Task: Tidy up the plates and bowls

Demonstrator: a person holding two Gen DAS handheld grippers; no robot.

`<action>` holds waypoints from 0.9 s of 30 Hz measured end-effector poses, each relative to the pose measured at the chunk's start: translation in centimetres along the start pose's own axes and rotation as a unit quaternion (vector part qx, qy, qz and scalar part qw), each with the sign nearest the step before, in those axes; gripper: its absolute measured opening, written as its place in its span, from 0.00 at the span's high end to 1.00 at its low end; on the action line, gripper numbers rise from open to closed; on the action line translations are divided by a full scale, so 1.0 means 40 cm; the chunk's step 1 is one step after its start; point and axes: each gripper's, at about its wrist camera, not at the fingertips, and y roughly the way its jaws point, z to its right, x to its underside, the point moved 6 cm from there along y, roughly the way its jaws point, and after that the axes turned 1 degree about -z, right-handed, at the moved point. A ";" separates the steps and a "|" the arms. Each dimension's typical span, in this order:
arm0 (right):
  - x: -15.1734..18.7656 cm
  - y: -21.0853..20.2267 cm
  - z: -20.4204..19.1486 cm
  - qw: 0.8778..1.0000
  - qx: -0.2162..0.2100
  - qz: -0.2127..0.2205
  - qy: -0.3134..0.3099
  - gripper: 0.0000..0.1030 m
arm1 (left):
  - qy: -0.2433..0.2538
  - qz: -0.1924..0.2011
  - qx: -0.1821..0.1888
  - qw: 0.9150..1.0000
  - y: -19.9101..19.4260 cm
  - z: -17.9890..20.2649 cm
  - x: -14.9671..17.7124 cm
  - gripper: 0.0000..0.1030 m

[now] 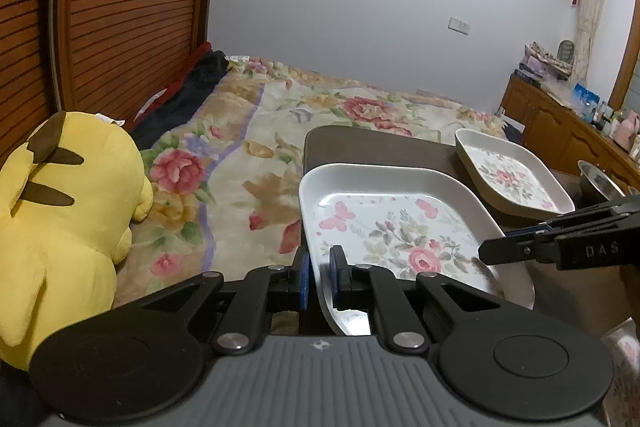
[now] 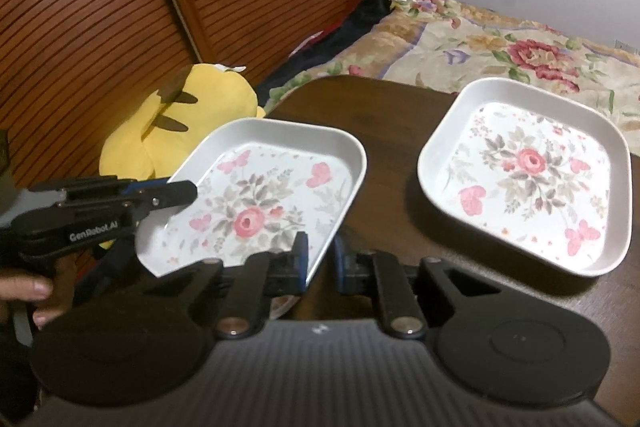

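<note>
Both grippers had a bite on the same dish here. The left gripper [image 1: 320, 279] was clamped on the near rim of the near floral plate [image 1: 400, 227], one blue pad outside the wall and one inside. The right gripper [image 2: 320, 259] was pinched on that plate's other edge, wall squeezed between its pads. The plate sat tilted at the corner of the dark wooden table [image 2: 384, 115], partly hanging off the edge toward the bed; whether it was fully off the surface, I honestly couldn't tell from these angles.

A second floral plate [image 2: 524, 175] lay flat on the table, well apart from the gripped one, nothing touching it. Something metal and bowl-like [image 1: 600, 181] peeked in beyond that second plate. A yellow plush toy [image 1: 68, 219] lay on the floral blanket [image 1: 256, 155] beside the table, and fingers of the person's hand [image 2: 36, 291] showed on the left gripper's handle.
</note>
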 end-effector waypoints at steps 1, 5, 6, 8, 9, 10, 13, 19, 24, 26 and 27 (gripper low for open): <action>-0.001 0.000 0.002 1.000 -0.002 -0.001 0.003 0.86 | 0.000 0.001 0.000 1.000 0.000 0.000 0.000 0.89; -0.001 -0.003 0.008 1.000 -0.006 -0.004 0.017 0.87 | 0.005 0.008 0.000 1.000 -0.020 0.015 -0.010 0.89; 0.000 -0.006 0.009 1.000 -0.008 -0.003 0.019 0.87 | 0.007 0.009 -0.001 1.000 -0.027 0.020 -0.014 0.89; -0.001 -0.015 0.009 1.000 -0.007 0.000 0.019 0.88 | 0.010 0.013 -0.001 1.000 -0.037 0.029 -0.022 0.89; -0.001 -0.022 0.009 1.000 -0.007 0.002 0.019 0.88 | 0.011 0.015 -0.001 1.000 -0.045 0.038 -0.026 0.89; -0.002 -0.029 0.008 1.000 -0.008 0.005 0.019 0.88 | 0.012 0.016 -0.001 1.000 -0.051 0.045 -0.028 0.89; -0.005 -0.054 0.007 1.000 -0.007 0.013 0.019 0.88 | 0.019 0.019 -0.001 1.000 -0.067 0.066 -0.034 0.89; 0.002 -0.111 0.018 0.999 -0.001 0.026 0.019 0.88 | 0.032 0.020 0.006 0.999 -0.093 0.125 -0.032 0.89; 0.023 -0.159 0.039 0.999 0.008 0.035 0.021 0.88 | 0.044 0.023 0.013 0.999 -0.116 0.180 -0.025 0.89; 0.033 -0.176 0.053 0.999 0.010 0.035 0.025 0.88 | 0.051 0.026 0.015 0.998 -0.131 0.203 -0.020 0.89; 0.040 -0.186 0.058 0.999 0.011 0.036 0.027 0.88 | 0.054 0.026 0.017 0.998 -0.137 0.214 -0.017 0.89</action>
